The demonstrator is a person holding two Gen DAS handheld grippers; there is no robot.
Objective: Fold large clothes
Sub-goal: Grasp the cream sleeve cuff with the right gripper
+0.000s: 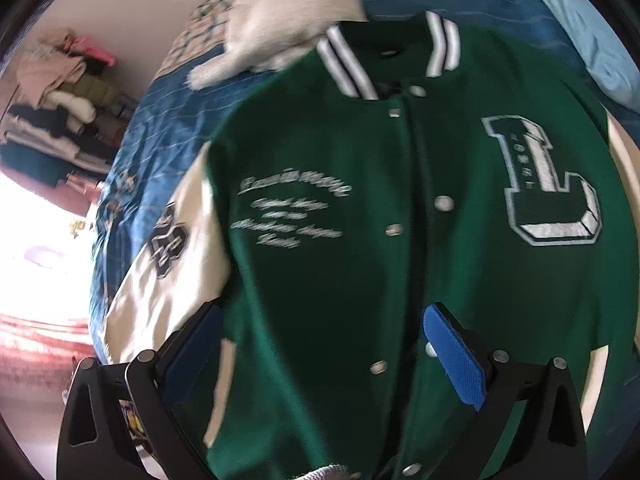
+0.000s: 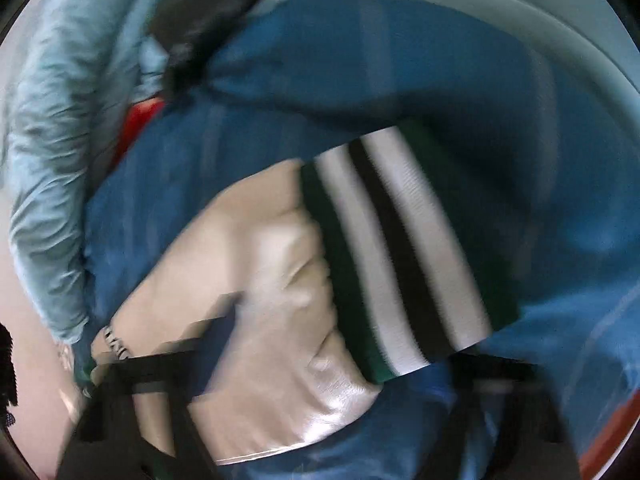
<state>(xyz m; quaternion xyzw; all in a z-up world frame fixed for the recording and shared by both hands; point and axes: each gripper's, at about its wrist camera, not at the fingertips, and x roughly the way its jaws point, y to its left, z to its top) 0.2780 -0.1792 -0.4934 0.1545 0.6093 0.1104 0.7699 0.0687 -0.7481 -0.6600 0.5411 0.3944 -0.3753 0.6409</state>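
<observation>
A dark green varsity jacket [image 1: 360,240] with cream satin sleeves lies front-up on a bed covered by a blue quilted bedspread [image 1: 160,128]. Its front is closed with a row of silver snap buttons [image 1: 443,203] running down the middle. A large green-and-white chenille letter "L" patch [image 1: 540,184] sits on one side of the chest, and lines of white embroidered script [image 1: 288,216], too blurred to read, on the other. The ribbed collar [image 1: 348,64] is green with white stripes. One cream sleeve [image 1: 168,280] hangs toward the bed's edge and carries a dark number patch [image 1: 168,240]. A fuzzy white cloth [image 1: 280,24] lies just beyond the collar.

The left tongs [image 1: 320,360] hover over the jacket's lower front with their blue-padded fingers [image 1: 454,356] spread wide, pinching nothing.

In the right wrist view, heavily blurred, the jacket's other cream sleeve [image 2: 260,300] lies across the bedspread, ending in a ribbed cuff [image 2: 400,256] striped green, white and black. The right tongs [image 2: 320,360] are over this sleeve; one dark finger [image 2: 208,332] rests against the satin, but the blur hides whether they pinch the fabric. A pale blue crumpled fabric [image 2: 44,160] lies alongside the bedspread.
</observation>
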